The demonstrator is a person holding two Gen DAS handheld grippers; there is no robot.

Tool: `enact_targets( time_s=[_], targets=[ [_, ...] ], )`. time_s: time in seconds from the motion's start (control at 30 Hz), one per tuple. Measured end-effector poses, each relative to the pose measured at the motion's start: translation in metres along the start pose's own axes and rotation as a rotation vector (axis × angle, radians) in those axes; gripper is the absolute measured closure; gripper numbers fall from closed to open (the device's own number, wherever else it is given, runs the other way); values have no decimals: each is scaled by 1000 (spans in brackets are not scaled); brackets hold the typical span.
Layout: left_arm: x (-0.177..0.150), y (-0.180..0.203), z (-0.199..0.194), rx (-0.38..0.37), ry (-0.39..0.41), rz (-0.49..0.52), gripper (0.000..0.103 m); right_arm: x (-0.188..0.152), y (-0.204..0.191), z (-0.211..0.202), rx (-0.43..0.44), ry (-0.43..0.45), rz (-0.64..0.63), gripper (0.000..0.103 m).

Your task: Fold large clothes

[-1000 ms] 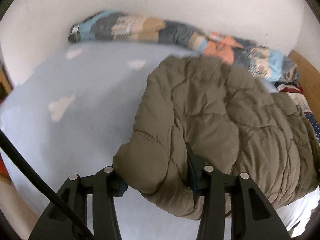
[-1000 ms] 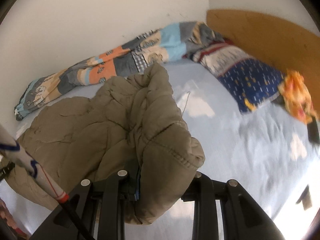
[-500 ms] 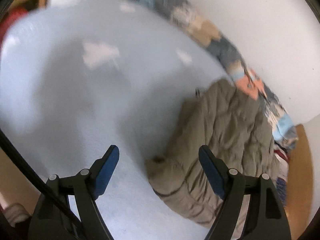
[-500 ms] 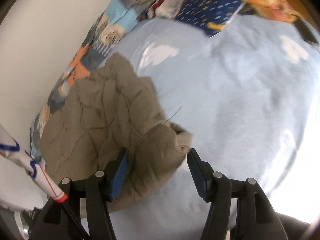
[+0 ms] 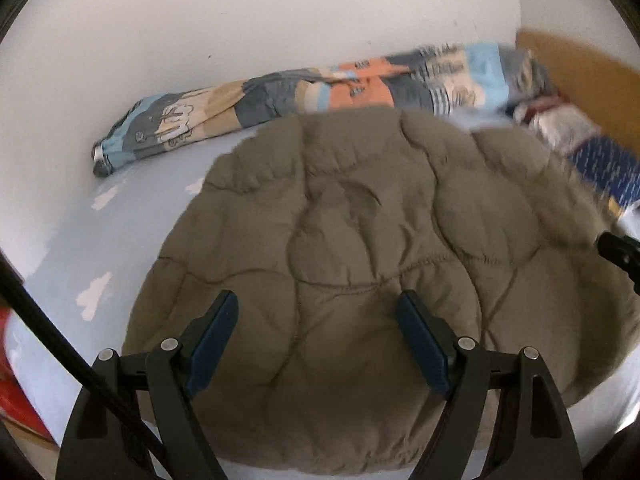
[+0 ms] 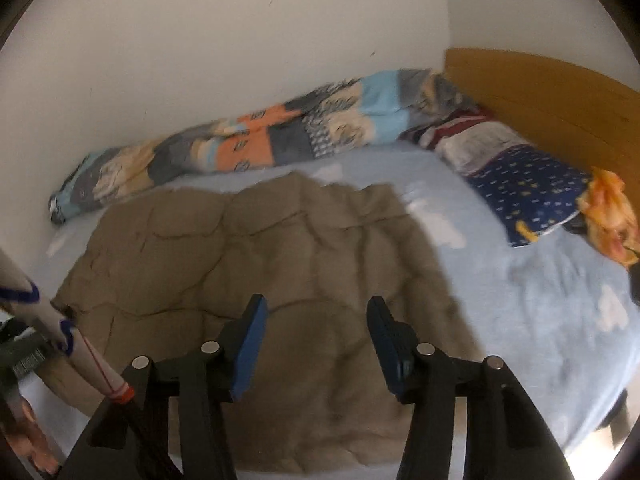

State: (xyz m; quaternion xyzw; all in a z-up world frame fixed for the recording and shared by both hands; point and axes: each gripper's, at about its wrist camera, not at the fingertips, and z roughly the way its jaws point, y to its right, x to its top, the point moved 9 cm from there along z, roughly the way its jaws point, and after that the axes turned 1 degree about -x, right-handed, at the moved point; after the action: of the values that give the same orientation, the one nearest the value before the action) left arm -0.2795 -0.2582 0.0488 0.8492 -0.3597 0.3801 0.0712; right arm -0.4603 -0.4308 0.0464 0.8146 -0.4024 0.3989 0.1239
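Note:
An olive-brown quilted jacket (image 5: 360,220) lies spread flat on the light blue bed sheet (image 5: 132,216). My left gripper (image 5: 318,316) hovers over the jacket's near edge, open, its blue pads clear of the fabric. In the right wrist view the same jacket (image 6: 256,256) fills the middle. My right gripper (image 6: 318,320) hangs over its near right part with jaws closing. Nothing is pinched between them; the fabric lies below the fingers.
A rolled patchwork duvet (image 6: 256,144) runs along the white wall. Pillows (image 6: 528,188) and an orange cloth (image 6: 608,208) lie by the wooden headboard (image 6: 540,88) on the right. Bare sheet (image 6: 540,300) lies right of the jacket. A red object (image 5: 16,384) sits low left.
Both grippers were shut on folds of the jacket a second ago. They let go and opened, swung away and came back. The jacket now lies flat.

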Motion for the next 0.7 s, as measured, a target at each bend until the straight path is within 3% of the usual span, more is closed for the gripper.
enact_targets(
  time_s=[0.13, 0.3, 0.43, 0.53, 0.6, 0.7],
  targets=[
    [-7, -1, 18, -31, -54, -25, 18, -24, -8, 41, -11, -147, 6, 48],
    [-20, -10, 26, -71, -103, -89, 14, -31, -7, 55, -23, -193, 1, 46],
    [-22, -16, 8, -73, -60, -127, 14, -19, 5, 32, 11, -141, 71, 47],
    [-17, -19, -7, -51, -11, -126, 14, -11, 18, 11, -36, -75, 82, 47],
    [-13, -21, -16, -37, 21, -127, 14, -14, 33, 0, -94, -71, 96, 47],
    [-10, -20, -20, -14, 39, -115, 14, -24, 47, -1, -116, -110, 135, 47]
  ],
)
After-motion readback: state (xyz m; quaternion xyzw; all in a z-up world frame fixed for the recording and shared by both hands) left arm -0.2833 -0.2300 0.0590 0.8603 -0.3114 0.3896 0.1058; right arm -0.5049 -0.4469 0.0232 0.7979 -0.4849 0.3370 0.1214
